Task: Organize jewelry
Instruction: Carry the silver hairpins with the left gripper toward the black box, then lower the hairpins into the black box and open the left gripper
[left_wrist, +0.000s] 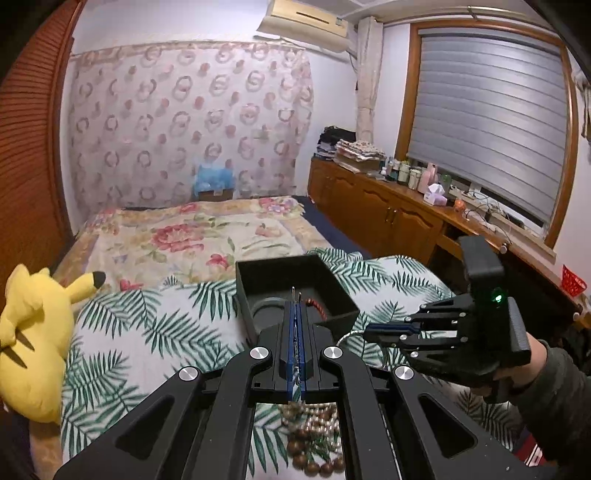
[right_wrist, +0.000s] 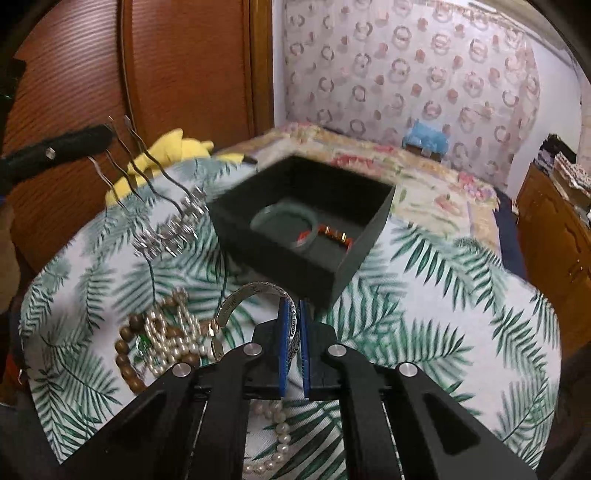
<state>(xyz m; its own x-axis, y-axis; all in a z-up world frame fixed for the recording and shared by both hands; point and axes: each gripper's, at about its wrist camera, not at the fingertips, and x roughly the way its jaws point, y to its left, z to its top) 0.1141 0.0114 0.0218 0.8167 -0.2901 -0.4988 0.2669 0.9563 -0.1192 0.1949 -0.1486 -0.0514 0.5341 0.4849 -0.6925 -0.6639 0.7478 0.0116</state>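
A black open box (left_wrist: 295, 291) (right_wrist: 306, 229) sits on a palm-leaf cloth (right_wrist: 443, 295). It holds a green bangle (right_wrist: 284, 225) and a red-orange bead bracelet (right_wrist: 336, 234). My left gripper (left_wrist: 296, 306) is shut on a silver hairpin ornament (right_wrist: 173, 225), whose prongs (left_wrist: 295, 293) stick up over the box; in the right wrist view it hangs left of the box. My right gripper (right_wrist: 292, 314) (left_wrist: 369, 330) is shut on a silver cuff bracelet (right_wrist: 255, 299), just in front of the box. A pile of pearl strands and wooden beads (right_wrist: 162, 339) (left_wrist: 314, 439) lies on the cloth.
A yellow plush toy (left_wrist: 37, 332) lies at the cloth's left edge. A floral bedspread (left_wrist: 192, 236) stretches behind the box. Wooden cabinets (left_wrist: 388, 210) with bottles line the right wall under a window. A wooden wardrobe (right_wrist: 166, 74) stands on the left.
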